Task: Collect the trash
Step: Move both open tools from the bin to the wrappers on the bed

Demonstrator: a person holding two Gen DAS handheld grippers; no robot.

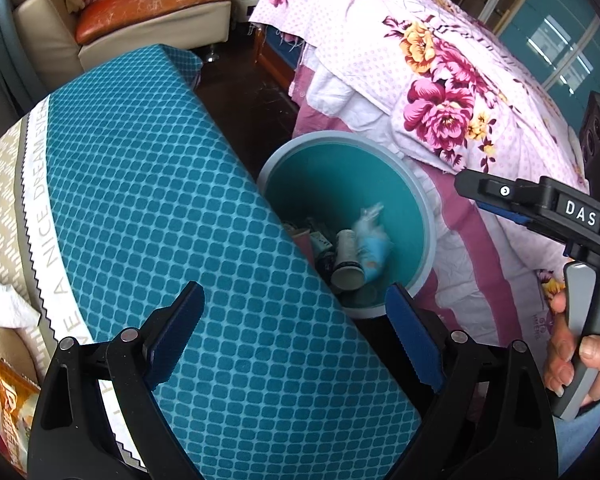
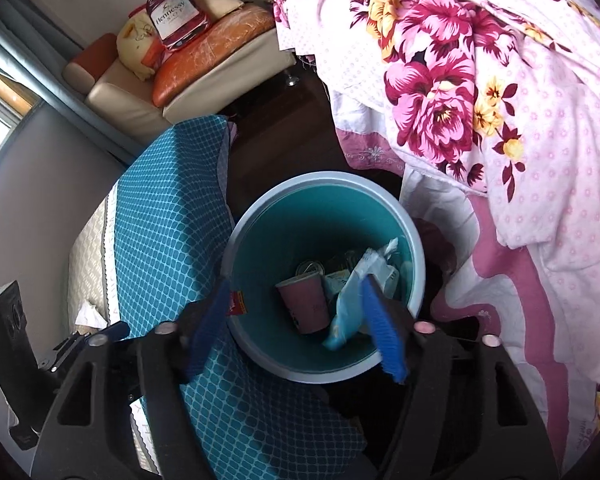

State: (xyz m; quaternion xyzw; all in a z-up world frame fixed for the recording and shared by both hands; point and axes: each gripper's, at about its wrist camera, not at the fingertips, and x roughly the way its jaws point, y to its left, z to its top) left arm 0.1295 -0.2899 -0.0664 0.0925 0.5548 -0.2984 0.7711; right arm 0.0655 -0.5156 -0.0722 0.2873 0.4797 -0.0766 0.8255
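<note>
the right gripper (image 2: 296, 328) was held with its jaws spread wide, nothing clasped between them, directly above the teal bin (image 2: 380, 196) at the lower centre of the right wrist view. a light blue wrapper (image 2: 350, 304) was seen just beside the right-hand blue pad, blurred and pale. whether it was touching that pad or already loose inside the bin could not be told, though a release in progress was judged likely. a pink paper cup (image 2: 306, 302) and other scraps lay at the bottom of the bin.

the left gripper (image 1: 294, 336) was likewise held wide open and empty, low in the left wrist view, over the edge of the teal patterned mattress (image 1: 148, 184), with the bin to its upper right. inside the bin a white paper cup (image 1: 347, 258) and the blurred wrapper were visible.

for the step to be done well, the right jaws were best kept open and centred over the bin mouth until the wrapper was clear of the pads, then lifted straight up so nothing was dragged out. further trash was seen at the lower left edge of the left wrist view: a crumpled white tissue (image 1: 4, 304) and an orange snack packet (image 1: 14, 404) on the bed surface. these were judged the likely next targets for the left gripper. the floral quilt (image 1: 440, 80) filled the upper right.
</note>
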